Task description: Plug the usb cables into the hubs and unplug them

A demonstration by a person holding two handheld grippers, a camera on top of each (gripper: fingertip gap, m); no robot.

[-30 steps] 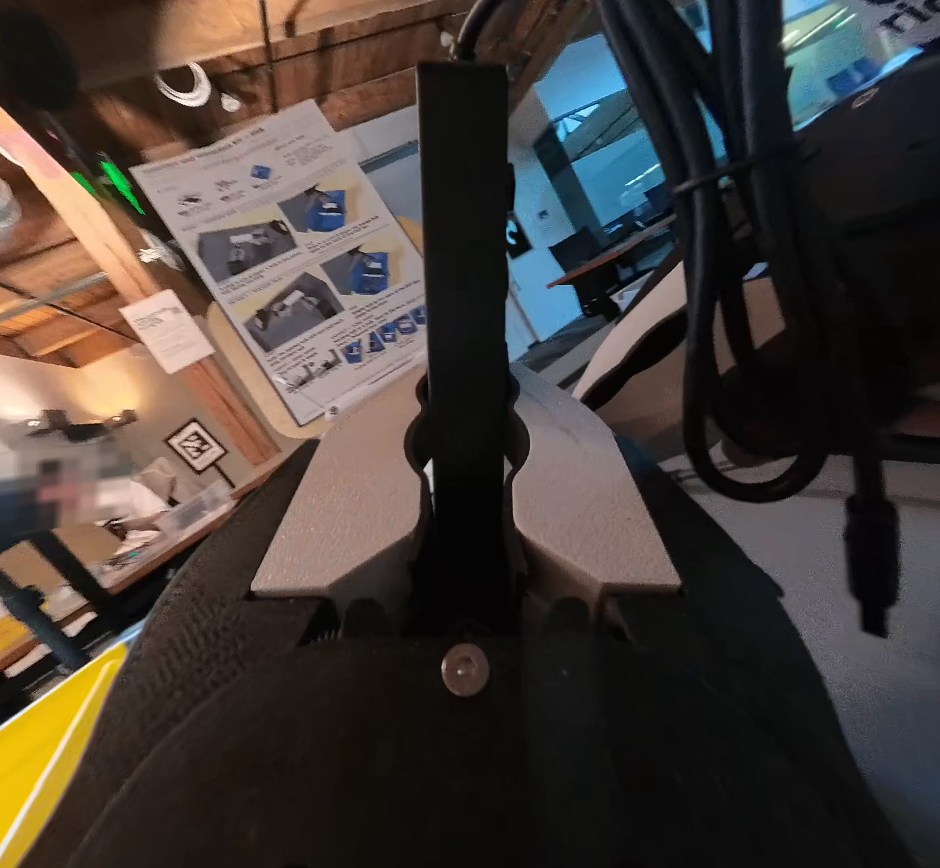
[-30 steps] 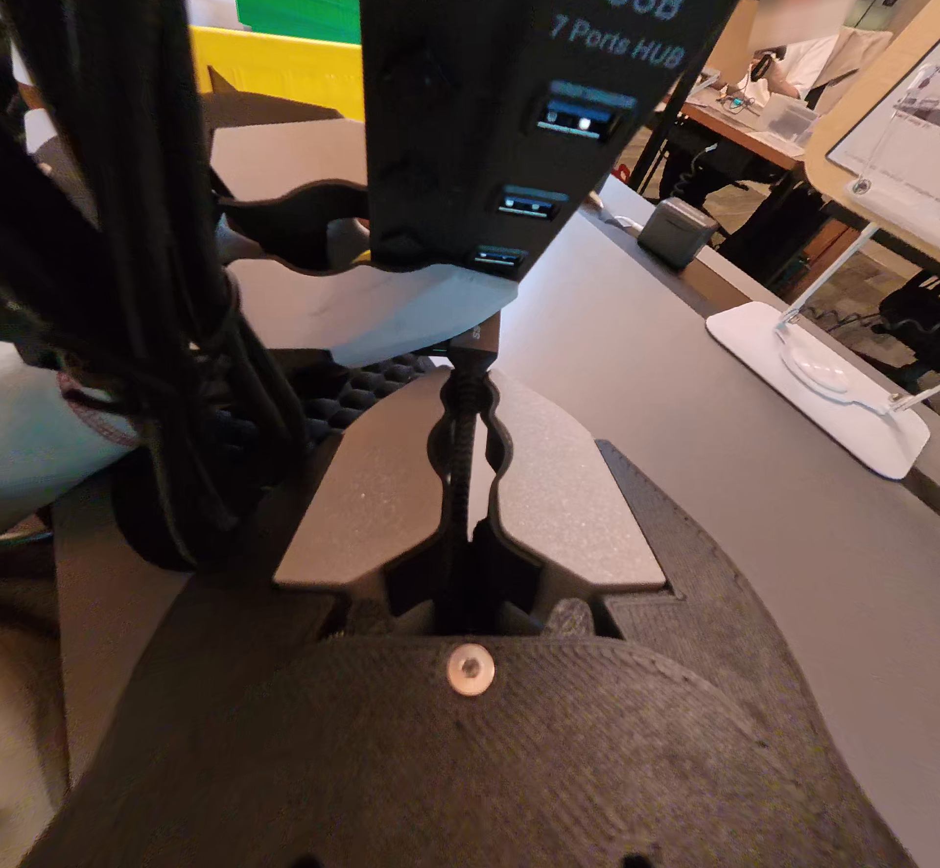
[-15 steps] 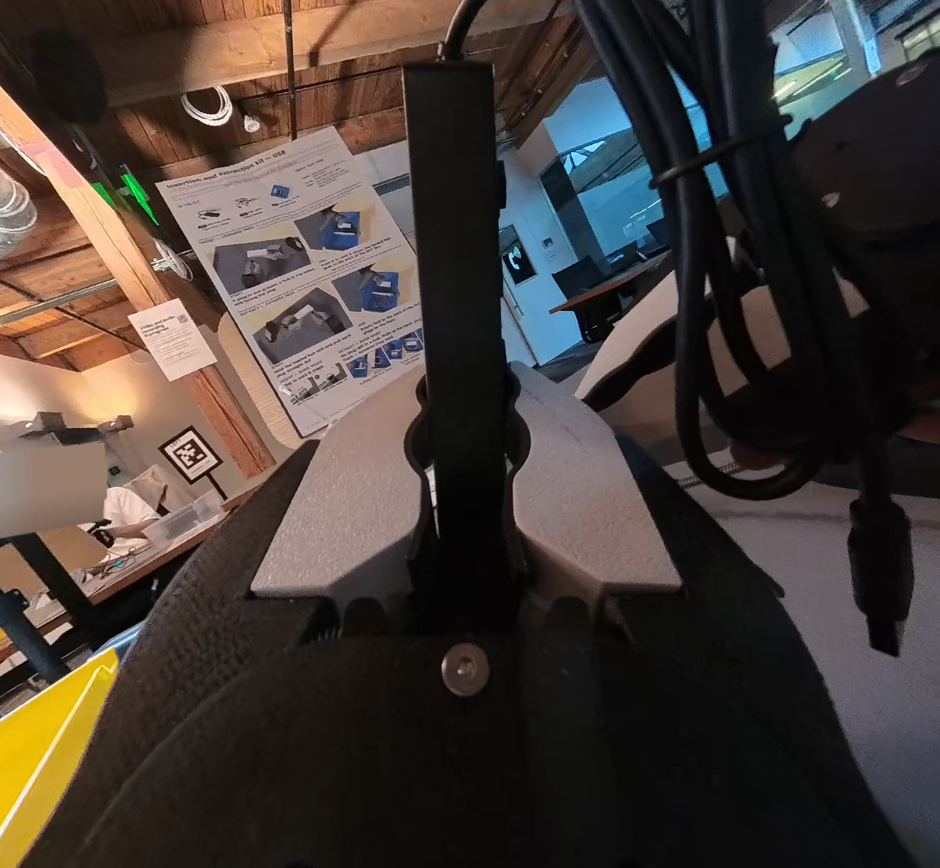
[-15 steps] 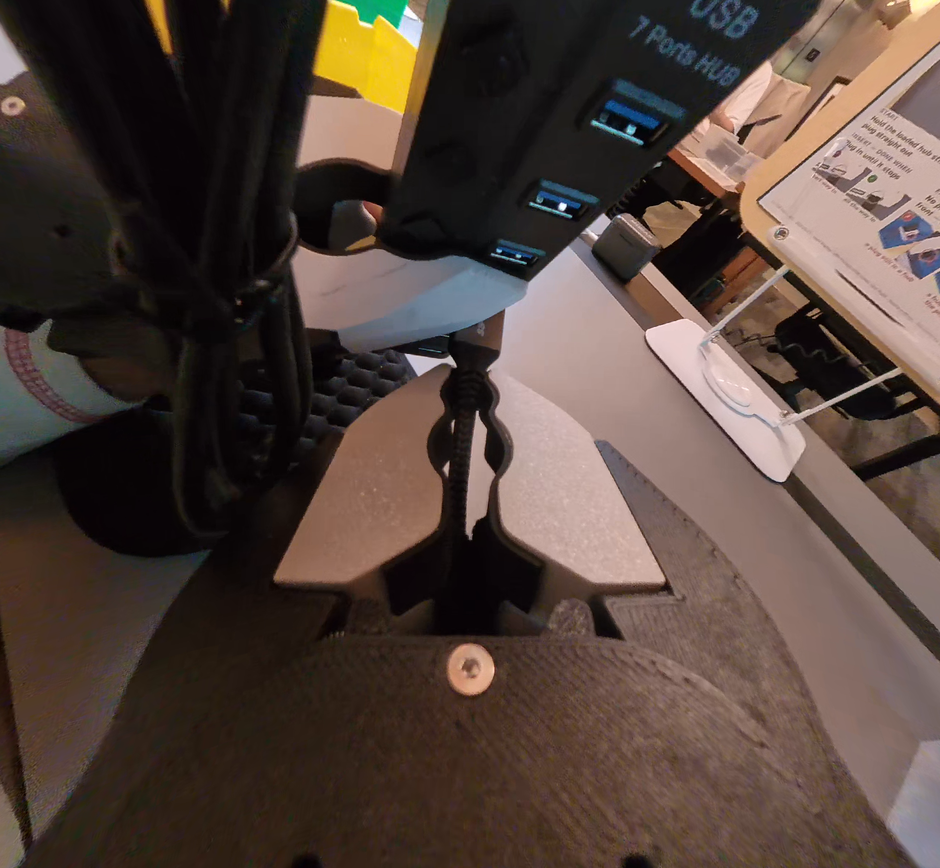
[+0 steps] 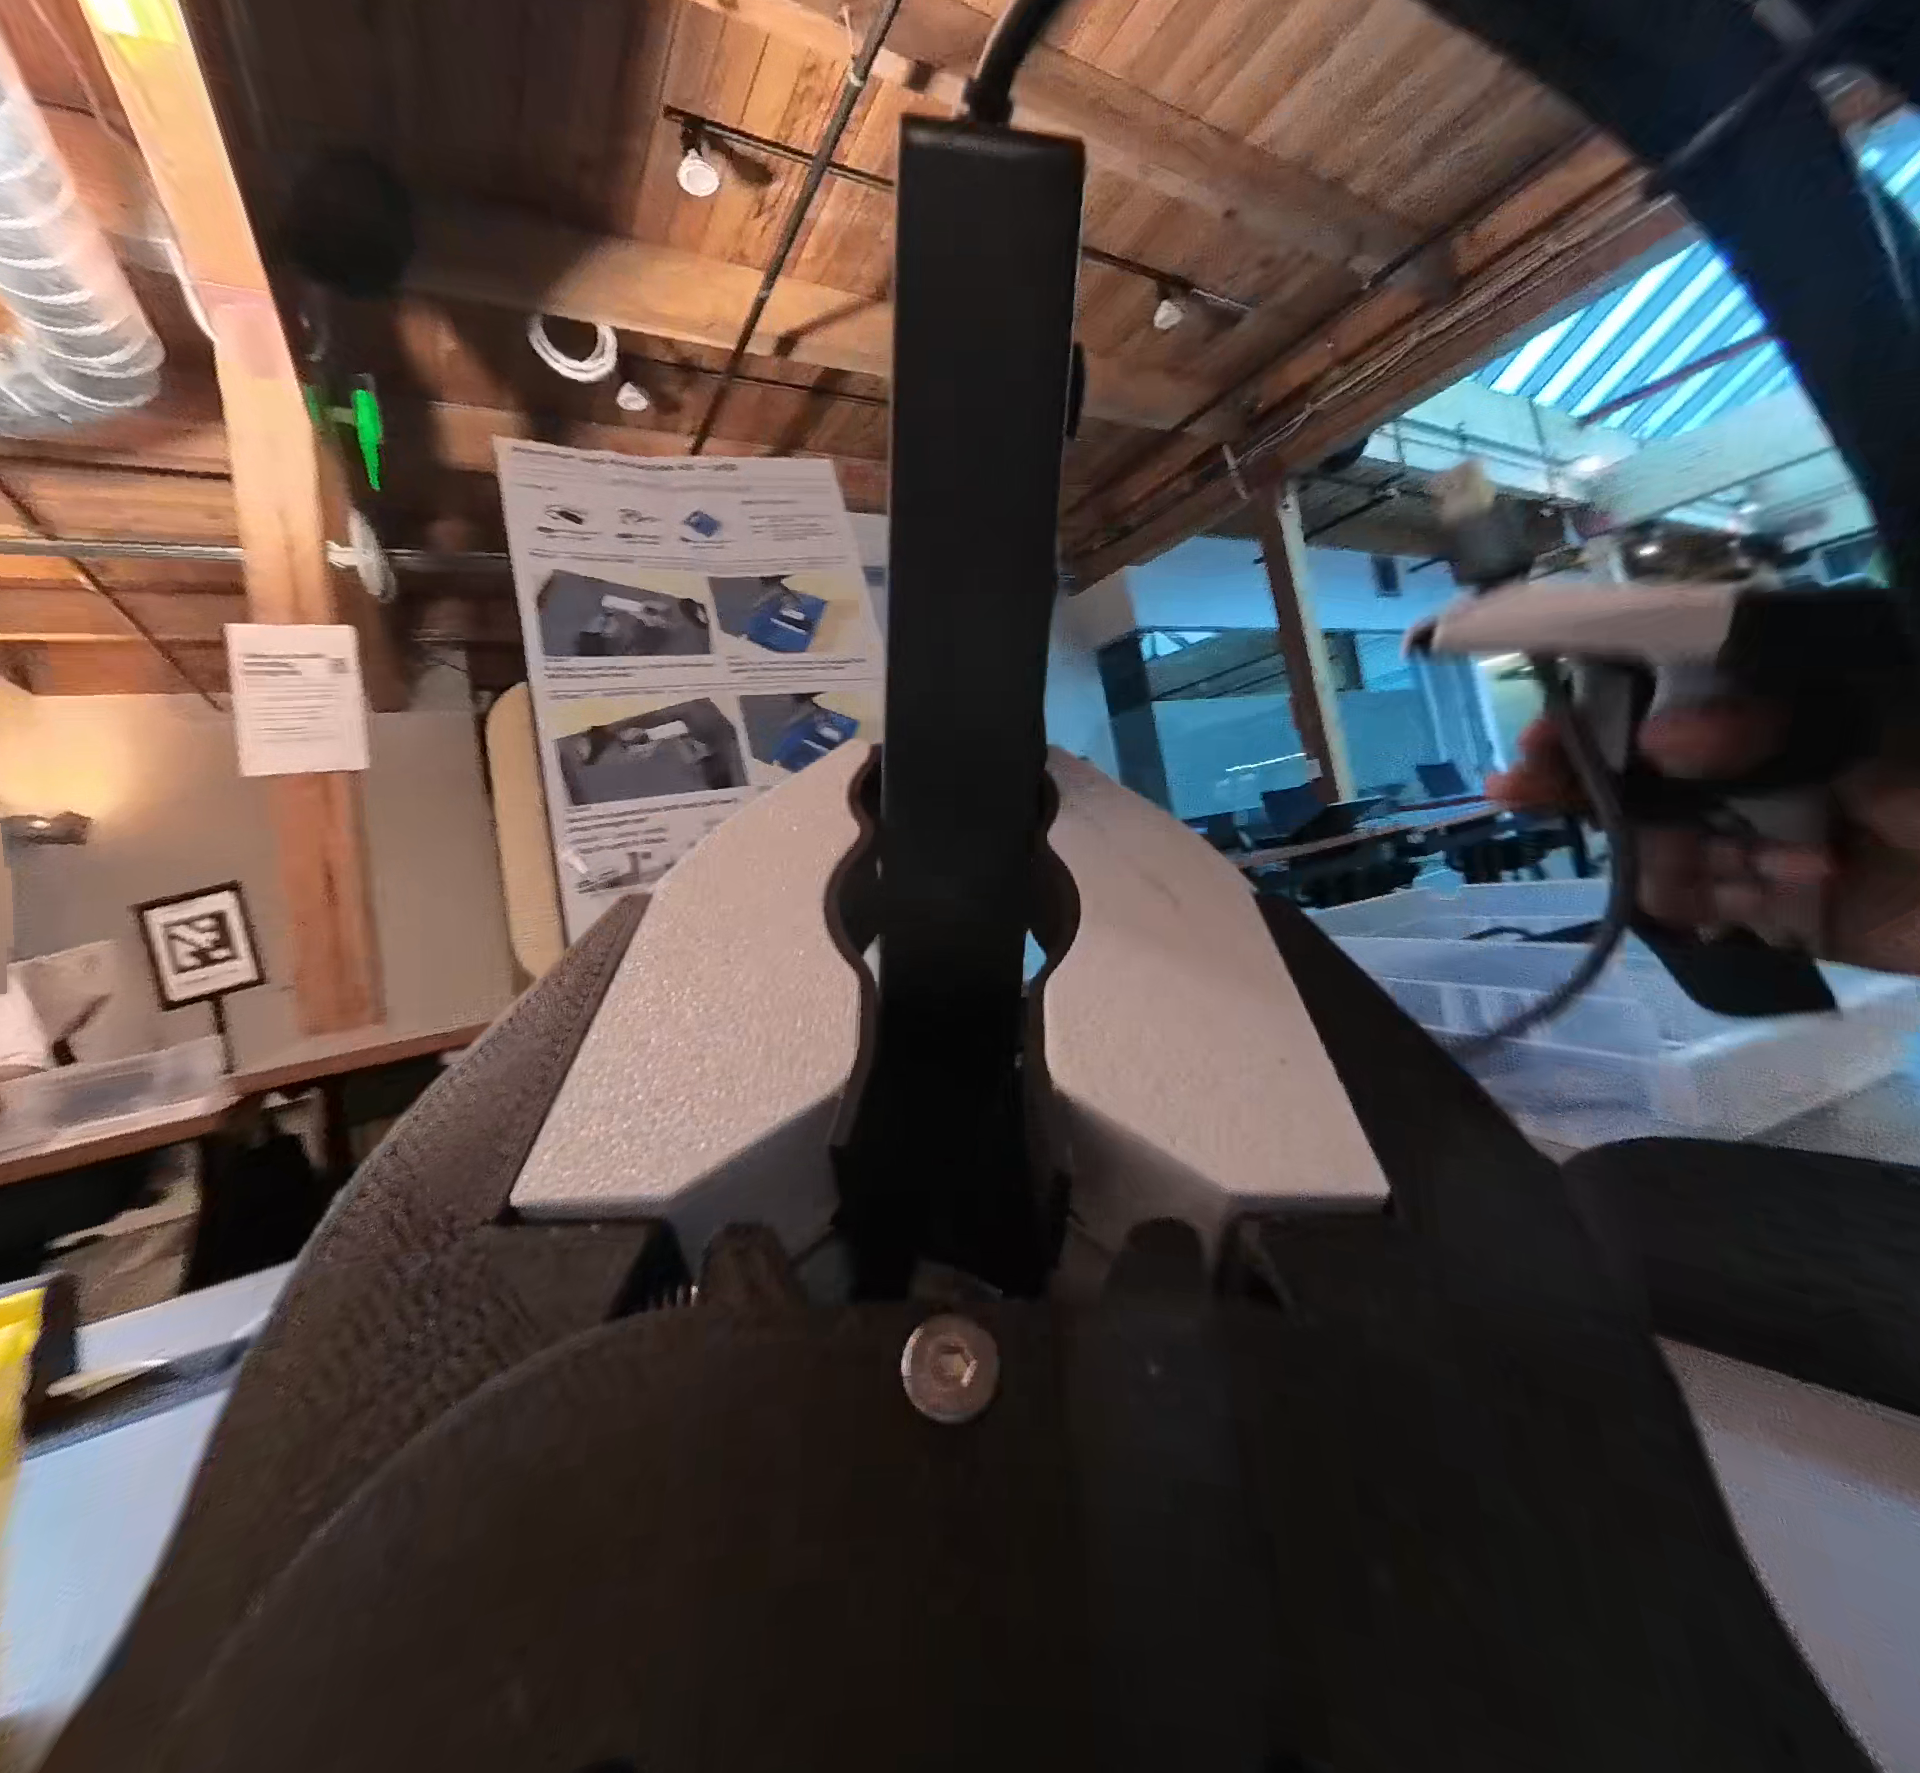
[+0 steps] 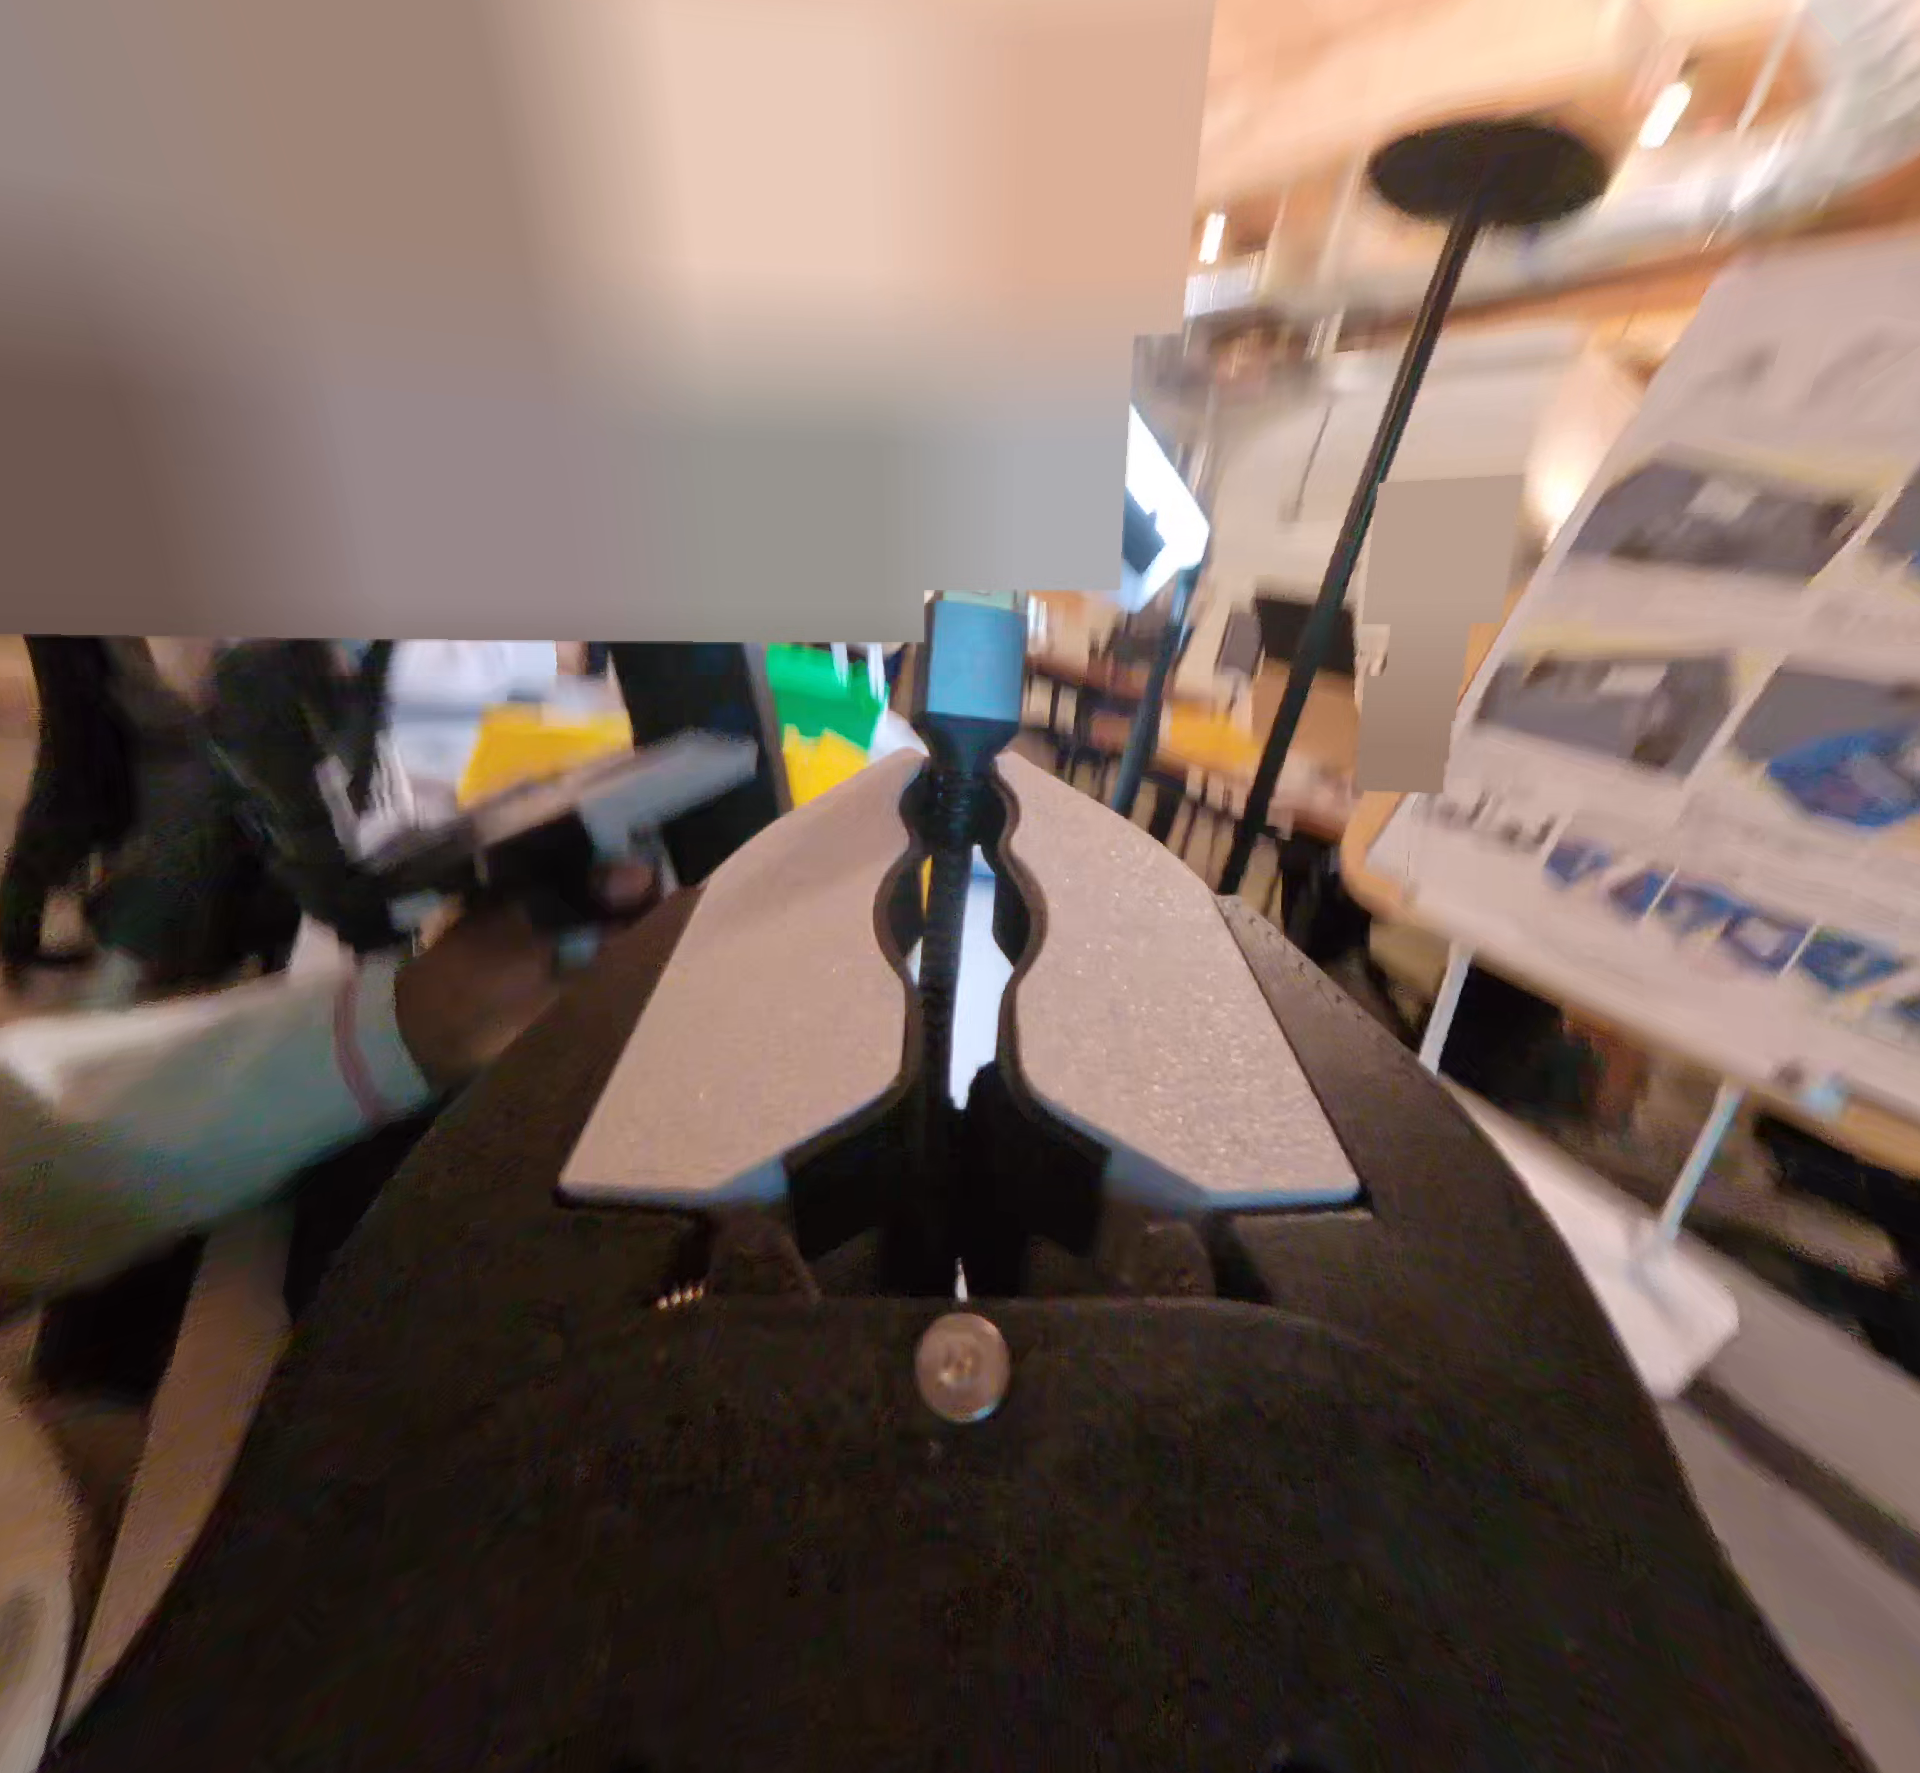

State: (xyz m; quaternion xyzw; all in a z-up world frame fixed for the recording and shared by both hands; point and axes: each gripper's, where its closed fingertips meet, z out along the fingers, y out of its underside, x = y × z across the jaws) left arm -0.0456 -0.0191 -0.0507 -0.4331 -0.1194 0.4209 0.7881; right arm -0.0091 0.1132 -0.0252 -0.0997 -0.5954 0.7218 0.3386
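My left gripper (image 5: 956, 788) is shut on a black USB hub (image 5: 982, 476), held upright and edge-on, with its own cable leaving the top. My right gripper (image 6: 958, 778) is shut on a black braided USB cable (image 6: 940, 944). The cable's grey-blue plug (image 6: 971, 663) sticks out past the fingertips and touches nothing. In the left wrist view the right gripper (image 5: 1558, 627) is off to the right, apart from the hub, held by a hand (image 5: 1766, 809). In the blurred right wrist view the left gripper (image 6: 582, 788) is at the left.
A printed instruction sheet on a stand (image 5: 686, 643) is behind the hub and shows at the right of the right wrist view (image 6: 1714, 736). Yellow (image 6: 540, 747) and green (image 6: 821, 684) bins sit far back. A black pole stand (image 6: 1351, 528) rises behind. The grey table (image 5: 1818, 1515) lies below. Left tips to right tips: about 15 centimetres.
The plug was up against the hub's lower end; now the right gripper has drawn away to the side with it. Both views have tilted upward, and the hanging cable bundle has left the middle.
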